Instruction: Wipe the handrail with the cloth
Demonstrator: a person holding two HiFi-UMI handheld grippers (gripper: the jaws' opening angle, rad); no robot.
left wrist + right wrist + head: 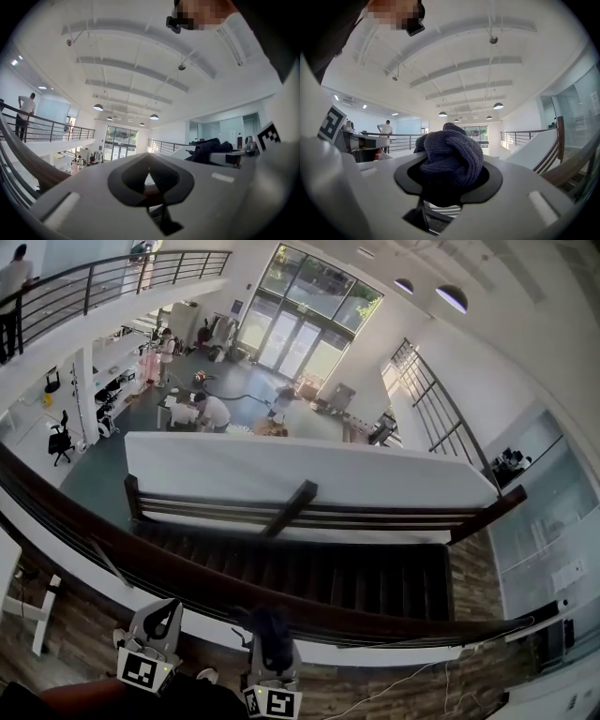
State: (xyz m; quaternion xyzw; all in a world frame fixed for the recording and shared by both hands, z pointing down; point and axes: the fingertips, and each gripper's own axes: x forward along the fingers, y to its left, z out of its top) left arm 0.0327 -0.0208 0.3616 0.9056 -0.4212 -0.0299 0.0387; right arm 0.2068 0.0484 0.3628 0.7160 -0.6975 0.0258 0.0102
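Observation:
The dark wooden handrail (pixel 187 582) curves across the bottom of the head view, from the left edge to the lower right. My right gripper (pixel 272 645) is held just on my side of it, shut on a bunched dark blue-grey cloth (pixel 268 626). In the right gripper view the cloth (pixel 451 154) bulges out of the right gripper (pixel 450 185), and the handrail (pixel 576 161) runs off to the right. My left gripper (pixel 157 622) is beside it to the left, also short of the rail. In its own view the left gripper (pixel 150 182) is shut with nothing in it.
Beyond the rail there is a drop to a dark staircase (pixel 375 577) with a second railing (pixel 309 512) and a white wall (pixel 300 470). Far below, people (pixel 211 412) work on the atrium floor. Wood flooring (pixel 394 690) lies under me.

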